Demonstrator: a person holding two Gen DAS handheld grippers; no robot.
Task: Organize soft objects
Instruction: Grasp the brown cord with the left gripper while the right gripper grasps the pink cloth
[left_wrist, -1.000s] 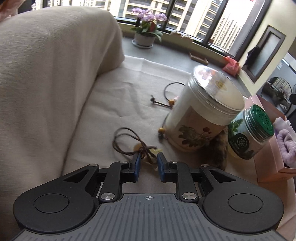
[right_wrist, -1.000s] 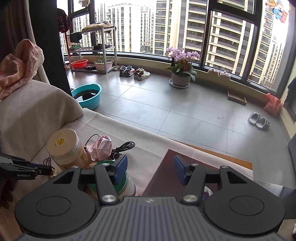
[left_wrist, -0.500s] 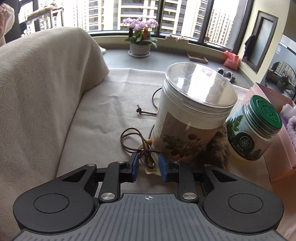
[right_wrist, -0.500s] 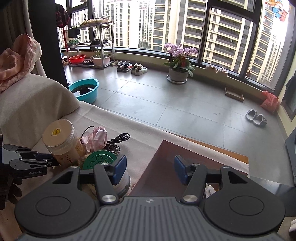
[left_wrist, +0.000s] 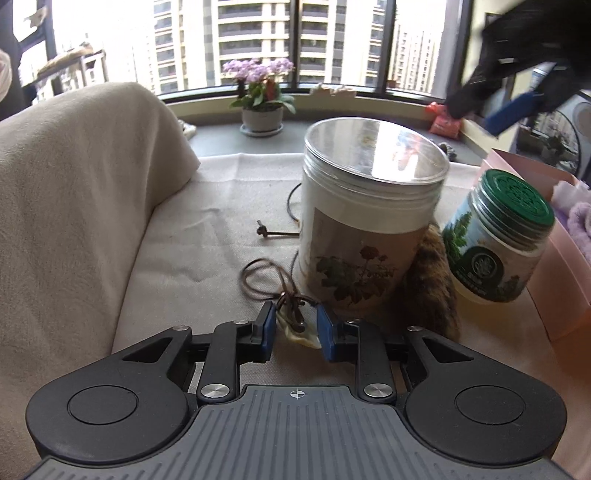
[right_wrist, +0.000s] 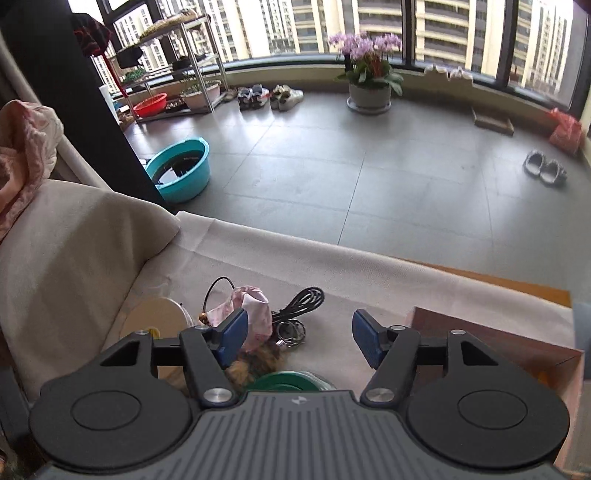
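- Brown cord necklace (left_wrist: 275, 282) with a pale, cream-coloured pendant (left_wrist: 301, 334): thin dark brown string in a loose loop on the beige cloth-covered seat (left_wrist: 207, 236), knotted just above the pendant, directly in front of the tall floral jar (left_wrist: 365, 229).
- The pendant lies between the blue pads of the left gripper (left_wrist: 296, 329); the jaws stand a little apart, close on either side of it, and no pad visibly presses it.
- A mottled brown furry piece (left_wrist: 430, 288) sits wedged between the floral jar and the green-lidded jar (left_wrist: 496, 240), touching both.
- A pink box (left_wrist: 554, 280) stands at the right edge, with something fluffy and lilac (left_wrist: 581, 225) inside.
- The right gripper (right_wrist: 297, 334) hangs above the jars, jaws opening, nothing between them.
- Below it: a crumpled pink fabric pouch (right_wrist: 251, 317), a coiled black cable (right_wrist: 303, 301) just beside it, and a small metal ring piece (right_wrist: 291, 332).
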